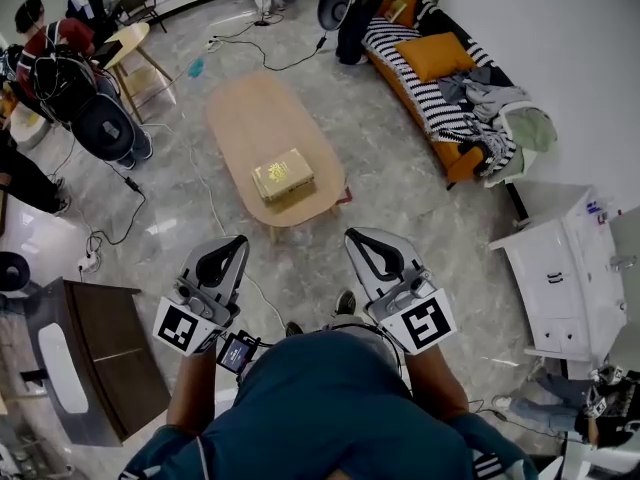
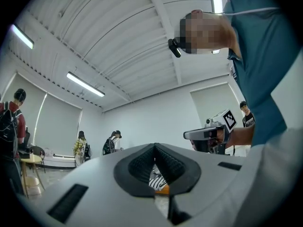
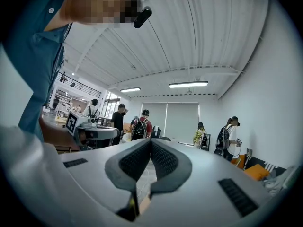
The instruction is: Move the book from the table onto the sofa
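— Where does the book [image 1: 282, 175] lie?
— On the wooden table [image 1: 250, 118], ahead of the left gripper [image 1: 240, 241] and right gripper [image 1: 352, 236], well apart from both.
— Their jaws?
— Both pairs together, holding nothing.

Table [image 1: 250, 118] top pale wood, matt; book [image 1: 282, 175] cover yellowish, glossy; floor [image 1: 385, 173] grey, polished, reflective; sofa [image 1: 432, 103] striped cloth with orange fabric cushion [image 1: 433, 55]; left gripper [image 1: 240, 241] and right gripper [image 1: 354, 236] shells smooth matt grey plastic, pads [image 2: 142, 167] black, finely ribbed.
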Demonstrator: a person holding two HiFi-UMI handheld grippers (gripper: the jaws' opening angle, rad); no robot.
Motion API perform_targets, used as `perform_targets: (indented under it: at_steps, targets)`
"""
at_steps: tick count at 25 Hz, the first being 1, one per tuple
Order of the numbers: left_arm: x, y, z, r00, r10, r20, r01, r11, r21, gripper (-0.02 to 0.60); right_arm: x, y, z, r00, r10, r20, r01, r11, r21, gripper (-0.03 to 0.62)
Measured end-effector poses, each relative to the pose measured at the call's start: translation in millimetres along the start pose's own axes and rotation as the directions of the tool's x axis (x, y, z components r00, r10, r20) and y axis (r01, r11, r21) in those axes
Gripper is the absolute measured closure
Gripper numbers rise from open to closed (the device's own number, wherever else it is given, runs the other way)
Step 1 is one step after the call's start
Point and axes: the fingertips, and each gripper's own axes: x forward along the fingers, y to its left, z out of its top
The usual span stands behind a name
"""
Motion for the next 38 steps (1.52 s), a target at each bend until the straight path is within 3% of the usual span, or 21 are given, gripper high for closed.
perform_targets:
  at_steps: [20, 30, 34, 38]
  targets:
    - [145.4, 12.7, -39.7, 0.985, 0.161, -0.06, -0.161, 0.987, -0.001, 0.578, 34.6, -157.3, -40.9, 0.984, 0.176, 0.021, -0.177, 0.983, 0.051, 0.581]
    - [153.6, 46.9, -53.1, 0.979, 0.188, -0.079, -0.19, 0.982, -0.013, 0.578, 71.6, -171.9, -59.0, 0.979, 0.204, 0.002, -0.204, 0.977, 0.055, 0.58]
    - [157.9, 80.4, -63.1, 0.985, 0.145, -0.092, -0.148, 0.988, -0.031, 0.578, 100.3, -174.0, -52.3, 0.987, 0.159, 0.008, -0.159, 0.985, 0.068, 0.581]
    - [164.5, 118.4, -51.5, 0.993, 0.111, -0.048, -0.112, 0.993, -0.023, 0.578, 128.7, -175.2, -51.3, 0.991, 0.134, -0.004, -0.134, 0.991, 0.004, 0.58]
